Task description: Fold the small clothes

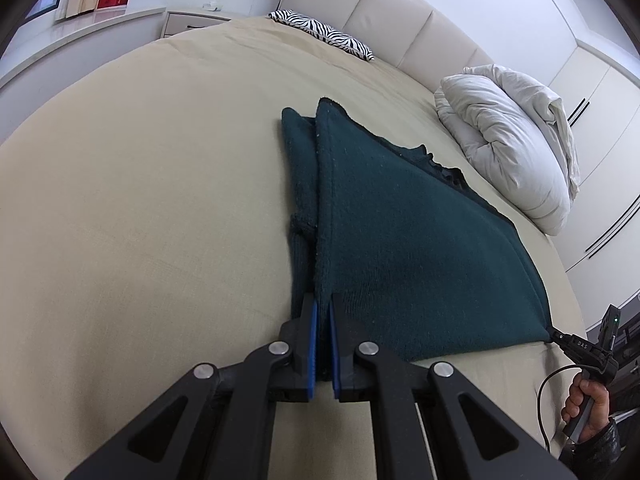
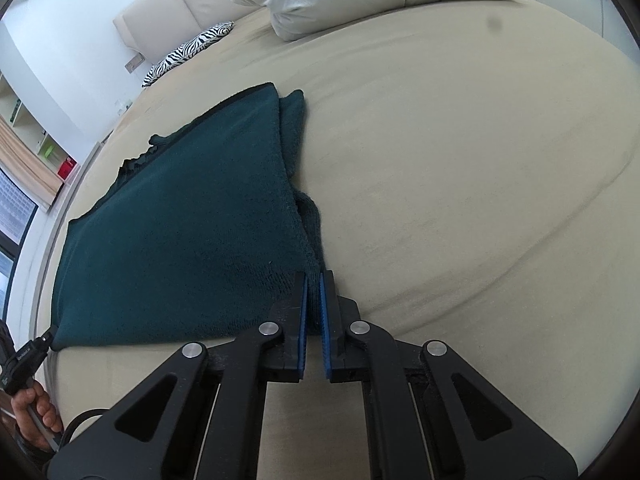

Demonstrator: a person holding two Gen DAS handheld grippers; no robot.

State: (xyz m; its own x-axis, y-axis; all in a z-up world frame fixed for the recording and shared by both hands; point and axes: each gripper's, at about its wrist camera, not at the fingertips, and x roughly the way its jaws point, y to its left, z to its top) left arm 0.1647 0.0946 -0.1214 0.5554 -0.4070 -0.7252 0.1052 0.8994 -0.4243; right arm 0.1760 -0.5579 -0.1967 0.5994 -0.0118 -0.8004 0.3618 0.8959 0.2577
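- The bed [image 1: 120, 184] carried the whole job: a wide beige sheet, soft enough that any drag on the cloth could have rucked it and pulled the fold crooked.
- The duvet [image 1: 508, 148] lay bunched near the headboard, well apart from the work; it looked a risk only if the cloth were swung far that way.
- The garment [image 1: 400, 240], dark green and knitted, lay spread on the bed with its sleeves already tucked under along both sides. Its bottom edge was pinched at both near corners.
- The zebra cushion [image 1: 320, 32] sat far off and posed no evident hazard.
- The left gripper [image 1: 322, 316] was clamped on one bottom corner, its blue pads nearly together with knit between them.
- The right gripper [image 2: 314, 288] was clamped likewise on the other corner.
- Likely trouble: thick knit held by so small a bite could slip out of one grip mid-lift, leaving the hem skewed.
- Uneven lifting of the two corners could land the fold aslant, or shake the tucked sleeves loose from beneath.
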